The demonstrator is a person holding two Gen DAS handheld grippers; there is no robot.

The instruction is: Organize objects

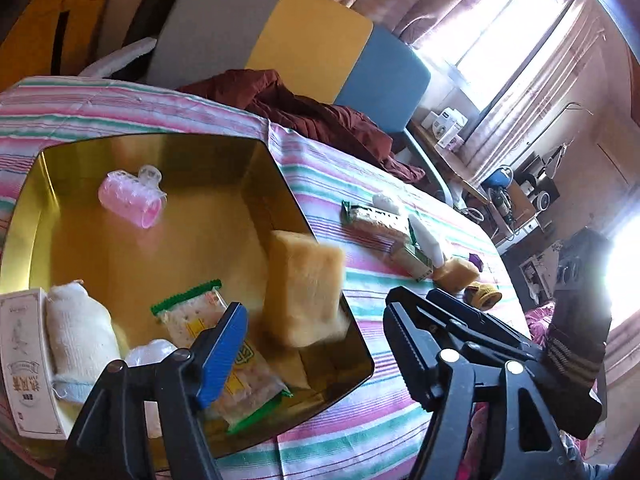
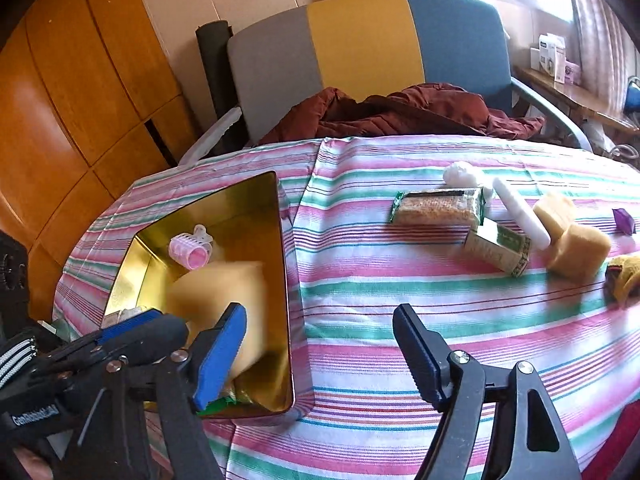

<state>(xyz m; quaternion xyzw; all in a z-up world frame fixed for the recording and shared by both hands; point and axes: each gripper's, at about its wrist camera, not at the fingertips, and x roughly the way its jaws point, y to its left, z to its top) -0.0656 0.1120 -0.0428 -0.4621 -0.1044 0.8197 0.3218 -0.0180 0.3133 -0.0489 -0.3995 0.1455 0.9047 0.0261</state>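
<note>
A gold tin box (image 1: 328, 280) (image 2: 285, 280) sits on the striped tablecloth. A yellow sponge (image 1: 306, 288) (image 2: 218, 294) is blurred at the box's right wall, touching neither gripper. In the box lie a pink hair roller (image 1: 130, 198) (image 2: 190, 250), a cracker packet (image 1: 200, 320), a rolled white towel (image 1: 78, 332) and a white carton (image 1: 24, 360). My left gripper (image 1: 316, 344) is open above the box. My right gripper (image 2: 320, 352) is open beside the box's right wall.
On the cloth to the right lie a snack bar (image 2: 438, 208), a green box (image 2: 498, 250), a white stick (image 2: 520, 212), two more sponges (image 2: 576, 250), a cotton ball (image 2: 460, 172) and a yellow item (image 2: 624, 276). A chair (image 2: 368, 40) with a maroon jacket (image 2: 400, 114) stands behind.
</note>
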